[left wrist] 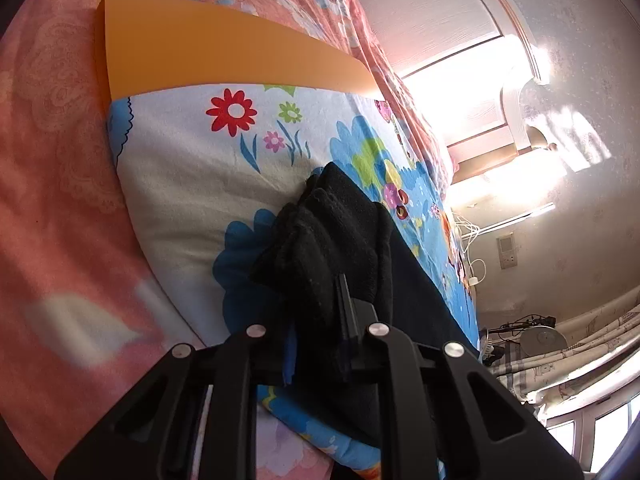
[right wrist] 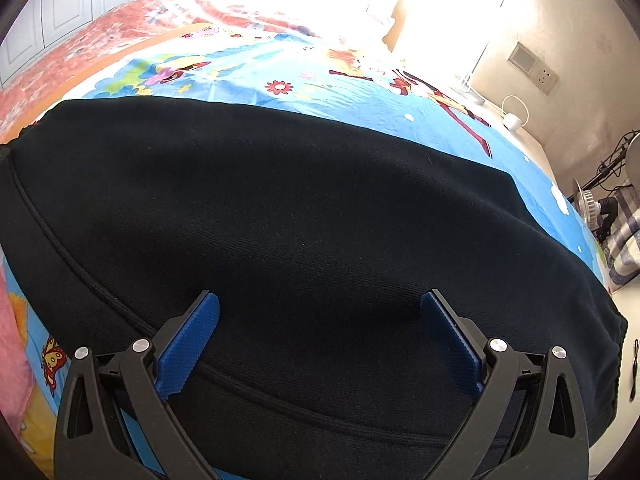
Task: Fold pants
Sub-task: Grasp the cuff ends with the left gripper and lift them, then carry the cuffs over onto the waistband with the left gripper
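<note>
Sunlight pours through a window (left wrist: 472, 92) beyond the bed, washing out part of the pale wall (left wrist: 580, 92) on that side. Spread over the bed lies a bright cartoon sheet (left wrist: 192, 168), blue and white with red, pink and green flowers, with an orange board (left wrist: 208, 52) showing past its far edge and a pink patterned blanket (left wrist: 60, 152) lying around it.

On that sheet lie the pants (right wrist: 300, 208), black, thick and finely ribbed (almost like knitted sweatpants). From the right wrist view they lie broad and mostly flat across the sheet, with a raised seam curving along their left side and a dark hem hanging at the right edge of the bed.

From the left wrist view, one end of the pants is gathered into a rumpled, fuzzy bunch, lifted a little off the sheet. The left gripper (left wrist: 320, 320) is clamped on that bunch, its jaws nearly together with cloth squeezed between them.

The right gripper (right wrist: 320, 332) has its blue pads (right wrist: 188, 348) spread wide apart, resting low over the flat cloth and pinching nothing.
</note>
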